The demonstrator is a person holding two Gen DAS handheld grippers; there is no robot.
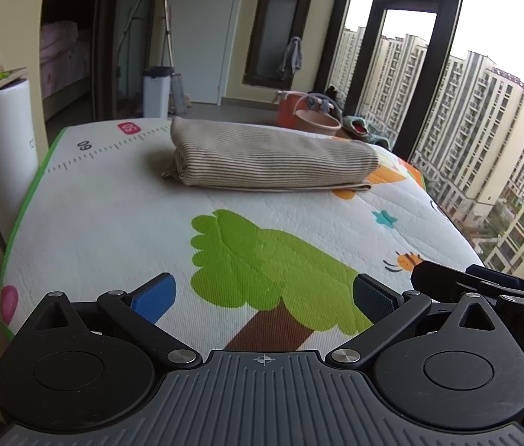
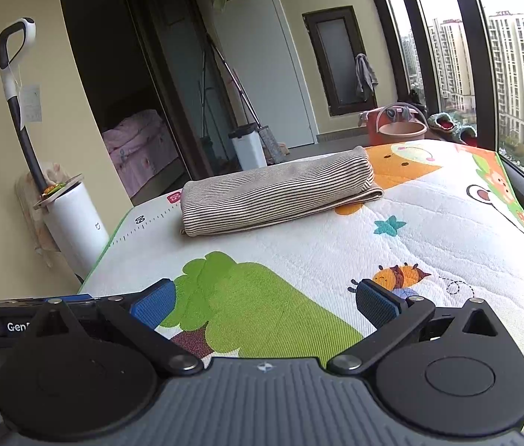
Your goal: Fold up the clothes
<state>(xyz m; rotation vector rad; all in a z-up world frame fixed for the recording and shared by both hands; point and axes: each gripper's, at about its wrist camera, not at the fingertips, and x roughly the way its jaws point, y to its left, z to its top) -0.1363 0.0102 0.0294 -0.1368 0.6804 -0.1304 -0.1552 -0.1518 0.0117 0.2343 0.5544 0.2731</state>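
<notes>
Lying folded on the mat (image 1: pixel 106 223): one striped garment (image 1: pixel 269 158), a compact oblong bundle, several layers thick.

Position: on the far half of the mat, beyond the printed green tree (image 1: pixel 262 260), beside the ruler strip (image 1: pixel 87 148) along the mat's left edge. Long axis: crosswise to both grippers' line of sight, running left to right.

Left gripper (image 1: pixel 264 295): jaws spread wide, nothing between them, low over the near edge of the mat. Garment straight ahead, well apart.

Right gripper (image 2: pixel 264 301): jaws spread wide, empty, just beside the left one, near the printed bee (image 2: pixel 399 275). Garment ahead and slightly left, well apart.

Nearer hand: cannot tell; both sit about equally far back.

Condition, by judgement: the fold looks finished, edges roughly aligned, one lower layer poking out at the right end. Any further move would mean reaching forward across the tree, one gripper to each short end.

Background: bucket (image 1: pixel 314 120), white cylinder (image 2: pixel 76 219), window.
</notes>
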